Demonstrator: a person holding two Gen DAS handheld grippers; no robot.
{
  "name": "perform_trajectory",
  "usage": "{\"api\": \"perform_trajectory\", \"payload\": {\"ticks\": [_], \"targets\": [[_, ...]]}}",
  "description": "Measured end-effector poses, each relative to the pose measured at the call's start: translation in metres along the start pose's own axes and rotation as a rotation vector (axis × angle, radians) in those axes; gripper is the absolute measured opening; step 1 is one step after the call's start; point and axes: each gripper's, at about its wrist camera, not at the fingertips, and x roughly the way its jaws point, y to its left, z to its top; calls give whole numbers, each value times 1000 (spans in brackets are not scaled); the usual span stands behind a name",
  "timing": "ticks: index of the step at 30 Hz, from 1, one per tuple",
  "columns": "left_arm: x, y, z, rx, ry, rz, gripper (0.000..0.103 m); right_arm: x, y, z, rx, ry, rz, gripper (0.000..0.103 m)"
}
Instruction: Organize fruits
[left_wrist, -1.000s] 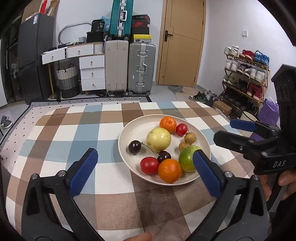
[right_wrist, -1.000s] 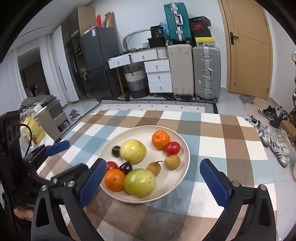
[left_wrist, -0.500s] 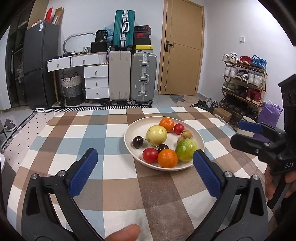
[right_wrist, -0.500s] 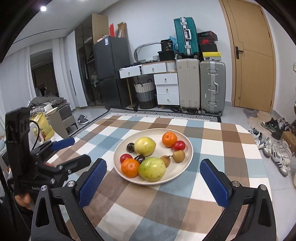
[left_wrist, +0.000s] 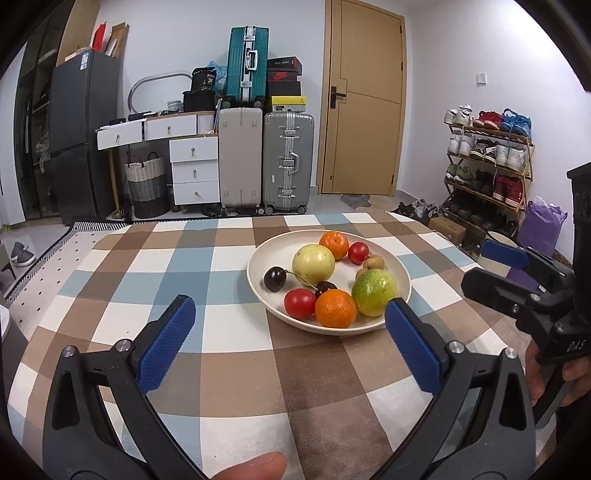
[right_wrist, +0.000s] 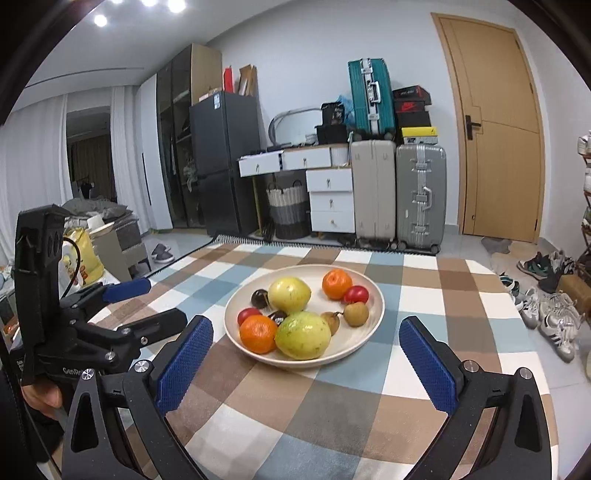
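A cream plate (left_wrist: 258, 260) (right_wrist: 375, 308) sits on the checked tablecloth, right of centre. It holds two oranges (left_wrist: 335, 308) (right_wrist: 258, 333), a yellow fruit (left_wrist: 313, 259), a green fruit (left_wrist: 373, 292) (right_wrist: 303, 335), red fruits, dark cherries and small brown fruits. My left gripper (left_wrist: 290, 301) hangs open in front of the plate, nothing between its blue pads. My right gripper (right_wrist: 306, 321) is open too, short of the plate's near rim. In the left wrist view the right gripper (left_wrist: 480, 264) shows at the right, and the left gripper (right_wrist: 164, 301) shows at the left of the right wrist view.
The checked cloth (left_wrist: 155, 266) covers the table to its edges. Behind stand suitcases (left_wrist: 288, 162), white drawers (left_wrist: 194, 166), a dark fridge (left_wrist: 79, 136) and a wooden door (left_wrist: 364, 107). A shoe rack (left_wrist: 487, 158) is at the right. A thumb (left_wrist: 258, 467) shows at the bottom.
Both grippers have drawn back and up from the plate, which now looks smaller and farther off. Their jaws stay open. The fruits have not moved.
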Motion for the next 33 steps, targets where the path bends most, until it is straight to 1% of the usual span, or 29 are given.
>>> {"api": "perform_trajectory", "payload": {"ticks": [7,11,33], "targets": [[-1,-1,2,-11,-5,0,102,0,-2,-2,12,-10,-4,103],[0,1,3,-17,-3,1,102,-3,2,-2,-7,-25,-8,103],[0,3,2,-22,-2,1,102,-1,-1,-3,4,-18,-8,103]]}}
